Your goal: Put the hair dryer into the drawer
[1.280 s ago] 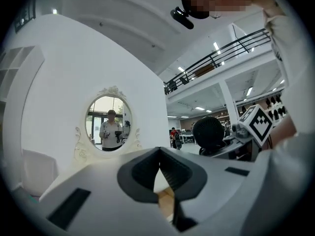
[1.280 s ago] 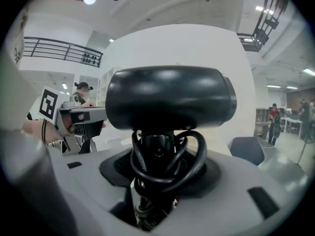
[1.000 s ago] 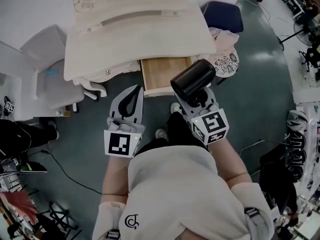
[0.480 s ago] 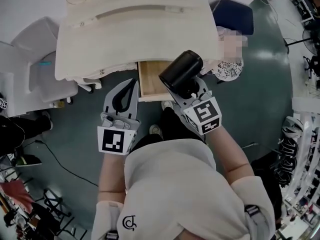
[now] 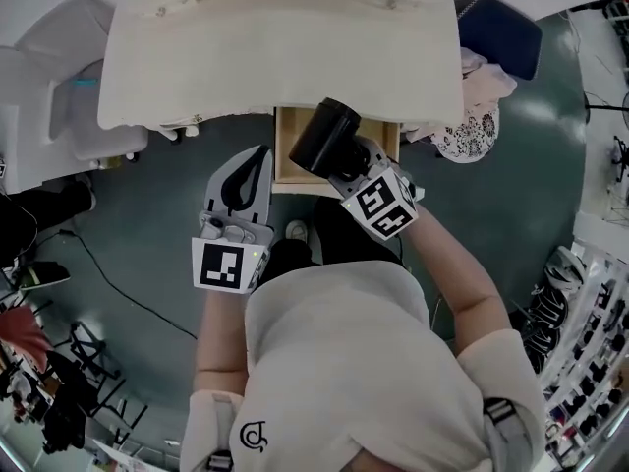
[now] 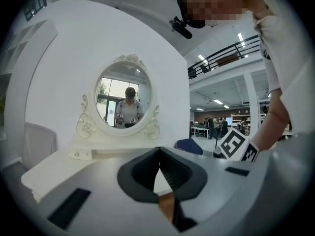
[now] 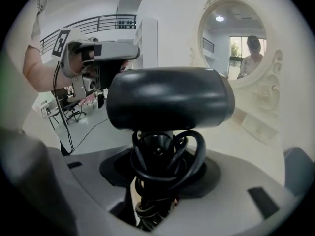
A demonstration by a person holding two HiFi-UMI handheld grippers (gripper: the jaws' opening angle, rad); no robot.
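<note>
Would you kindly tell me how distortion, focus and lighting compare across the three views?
Head view: strong fisheye, the dressing table bows at its front edge, light flat and even, no blur. Left gripper view: dark round vignette, the mirror crisp against a bright wall, near foreground soft. Right gripper view: the black hair dryer fills the centre, soft highlights along its barrel, corners vignetted.

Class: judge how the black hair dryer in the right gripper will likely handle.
Likely top-heavy: the hair dryer carries its wide barrel above the slim handle in the jaws, so it may tip. Its rounded barrel could roll when laid down. The cord wound round the handle looks floppy.
</note>
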